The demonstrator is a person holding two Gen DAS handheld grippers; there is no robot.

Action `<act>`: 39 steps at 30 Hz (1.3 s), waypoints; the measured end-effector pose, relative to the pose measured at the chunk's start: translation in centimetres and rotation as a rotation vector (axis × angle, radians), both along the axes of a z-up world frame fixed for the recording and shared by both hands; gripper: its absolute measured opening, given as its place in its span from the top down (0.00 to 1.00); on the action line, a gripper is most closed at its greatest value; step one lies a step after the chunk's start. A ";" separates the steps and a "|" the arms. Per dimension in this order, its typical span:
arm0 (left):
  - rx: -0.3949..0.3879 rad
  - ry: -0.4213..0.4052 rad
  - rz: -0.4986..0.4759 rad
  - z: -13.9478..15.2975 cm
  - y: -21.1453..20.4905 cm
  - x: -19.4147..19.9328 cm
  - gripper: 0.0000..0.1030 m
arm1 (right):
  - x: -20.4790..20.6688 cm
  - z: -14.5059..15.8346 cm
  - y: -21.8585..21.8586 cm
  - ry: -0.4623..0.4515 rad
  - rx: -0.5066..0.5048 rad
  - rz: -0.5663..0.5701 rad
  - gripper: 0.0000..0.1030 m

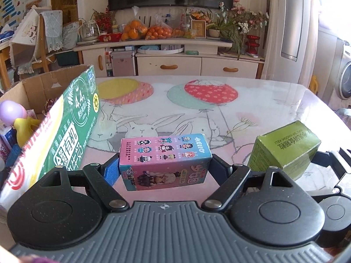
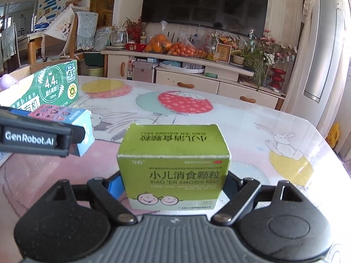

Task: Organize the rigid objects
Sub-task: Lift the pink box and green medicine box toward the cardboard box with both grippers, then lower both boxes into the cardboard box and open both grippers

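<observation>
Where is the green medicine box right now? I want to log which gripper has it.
The green medicine box is clamped in the right hand-held gripper, centre of the right wrist view, above the table, right of the pink-and-blue toy box.

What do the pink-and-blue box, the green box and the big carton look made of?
Pink-and-blue cartoon box: thin printed card, slightly glossy, with crisp folded edges. Green medicine box: matte printed card, white wear along its edges. Large open carton: likely corrugated cardboard, raw brown inside, printed green outside.
</observation>
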State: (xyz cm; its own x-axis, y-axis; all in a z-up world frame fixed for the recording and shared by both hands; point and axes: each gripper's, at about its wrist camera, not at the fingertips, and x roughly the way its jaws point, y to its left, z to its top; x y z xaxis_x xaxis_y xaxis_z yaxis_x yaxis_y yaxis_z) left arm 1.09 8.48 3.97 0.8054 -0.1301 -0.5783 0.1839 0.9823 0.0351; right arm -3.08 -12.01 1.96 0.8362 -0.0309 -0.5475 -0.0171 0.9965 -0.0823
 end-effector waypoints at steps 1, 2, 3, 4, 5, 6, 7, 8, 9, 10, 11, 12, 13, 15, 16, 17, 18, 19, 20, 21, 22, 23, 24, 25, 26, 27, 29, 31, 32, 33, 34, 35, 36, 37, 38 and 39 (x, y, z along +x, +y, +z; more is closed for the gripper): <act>-0.005 -0.007 -0.004 0.4 0.1 -0.2 0.00 | -0.3 0.2 0.0 -0.002 0.000 -0.001 0.17; -0.007 -0.014 -0.006 0.8 0.2 -0.3 0.00 | -0.5 0.4 0.1 -0.004 -0.001 0.000 0.17; -0.009 -0.022 -0.007 1.2 0.4 -0.5 0.00 | -0.7 0.6 0.1 -0.006 -0.003 0.000 0.17; -0.010 -0.032 -0.009 1.6 0.5 -0.6 0.00 | -0.9 0.9 0.2 -0.009 -0.004 0.002 0.17; -0.011 -0.041 -0.013 2.0 0.6 -0.8 0.00 | -1.1 1.1 0.3 -0.011 -0.006 0.006 0.17; -0.012 -0.049 -0.015 2.5 0.8 -0.8 0.00 | -1.4 1.4 0.5 -0.015 -0.011 0.011 0.17; -0.014 -0.059 -0.015 3.0 1.0 -1.0 0.00 | -1.6 1.6 0.7 -0.019 -0.019 0.018 0.17; -0.017 -0.067 -0.017 3.5 1.2 -1.1 0.00 | -1.9 1.8 1.0 -0.023 -0.030 0.025 0.17; -0.021 -0.074 -0.020 4.0 1.4 -1.1 0.00 | -2.1 2.0 1.2 -0.025 -0.038 0.031 0.17; -0.030 -0.083 -0.022 4.5 1.7 -1.1 0.00 | -2.3 2.2 1.4 -0.027 -0.040 0.036 0.17; -0.039 -0.091 -0.024 5.0 1.9 -1.2 0.00 | -2.4 2.4 1.5 -0.029 -0.038 0.040 0.17; -0.044 -0.100 -0.025 5.4 2.2 -1.4 0.00 | -2.5 2.6 1.6 -0.031 -0.037 0.045 0.17; -0.048 -0.110 -0.025 5.8 2.4 -1.5 0.00 | -2.6 2.9 1.7 -0.033 -0.038 0.049 0.17; -0.056 -0.122 -0.025 6.7 3.0 -1.6 0.00 | -2.8 3.4 2.0 -0.040 -0.041 0.056 0.17; -0.062 -0.128 -0.021 7.0 3.3 -1.7 0.00 | -2.8 3.7 2.2 -0.042 -0.040 0.061 0.17; -0.066 -0.133 -0.018 7.4 3.7 -1.6 0.00 | -2.8 3.9 2.4 -0.045 -0.040 0.067 0.17; -0.070 -0.137 -0.012 7.7 4.1 -1.6 0.00 | -2.7 4.2 2.7 -0.049 -0.044 0.073 0.17; -0.077 -0.141 -0.005 8.0 4.6 -1.5 0.00 | -2.6 4.5 3.0 -0.054 -0.051 0.081 0.17; -0.083 -0.145 0.005 8.3 5.1 -1.5 0.00 | -2.6 4.8 3.4 -0.059 -0.058 0.089 0.17; -0.088 -0.148 0.014 8.5 5.6 -1.6 0.00 | -2.5 5.1 3.9 -0.064 -0.063 0.099 0.17; -0.093 -0.152 0.023 8.8 6.2 -1.4 0.00 | -2.4 5.4 4.3 -0.070 -0.066 0.110 0.17; -0.099 -0.155 0.035 9.1 6.9 -1.4 0.00 | -2.3 5.7 4.8 -0.076 -0.066 0.122 0.17; -0.106 -0.158 0.045 9.3 7.6 -1.3 0.00 | -2.2 6.1 5.2 -0.083 -0.066 0.134 0.17; -0.113 -0.160 0.056 9.6 8.3 -1.2 0.00 | -2.0 6.4 5.7 -0.090 -0.067 0.147 0.17; -0.117 -0.162 0.068 9.7 8.9 -1.0 0.00 | -1.9 6.8 6.3 -0.098 -0.067 0.160 0.17; -0.118 -0.164 0.080 9.8 9.5 -0.8 0.00 | -1.7 7.2 6.9 -0.105 -0.068 0.174 0.17; -0.120 -0.165 0.113 10.1 10.9 -0.3 0.00 | -1.2 8.0 8.0 -0.120 -0.068 0.203 0.17; -0.127 -0.162 0.151 10.2 12.2 0.4 0.00 | -0.7 8.7 9.3 -0.134 -0.073 0.233 0.17; -0.130 -0.159 0.171 10.3 12.8 0.7 0.00 | -0.6 8.9 10.0 -0.141 -0.076 0.248 0.17; -0.132 -0.156 0.192 10.3 13.4 1.0 0.00 | -0.3 9.2 10.5 -0.147 -0.077 0.263 0.17; -0.135 -0.153 0.214 10.4 13.9 1.4 0.00 | 0.0 9.5 11.1 -0.152 -0.077 0.280 0.17; -0.139 -0.149 0.232 10.5 14.4 1.8 0.00 | 0.2 9.7 11.7 -0.157 -0.076 0.297 0.17; -0.143 -0.146 0.248 10.5 14.9 2.1 0.00 | 0.4 9.9 12.2 -0.160 -0.075 0.314 0.17; -0.145 -0.142 0.264 10.6 15.2 2.4 0.00 | 0.6 10.1 12.8 -0.164 -0.080 0.331 0.17; -0.148 -0.138 0.278 10.7 15.6 2.8 0.00 | 0.9 10.2 13.5 -0.168 -0.086 0.348 0.17; -0.153 -0.134 0.291 10.8 16.1 3.2 0.00 | 1.1 10.3 14.2 -0.170 -0.092 0.366 0.17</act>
State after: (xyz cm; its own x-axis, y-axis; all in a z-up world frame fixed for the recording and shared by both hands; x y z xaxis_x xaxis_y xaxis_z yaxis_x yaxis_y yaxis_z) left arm 4.27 24.54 14.72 0.8887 0.0390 -0.4568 -0.1005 0.9887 -0.1111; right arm -1.94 2.15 12.26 0.8795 0.2426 -0.4094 -0.3470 0.9156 -0.2030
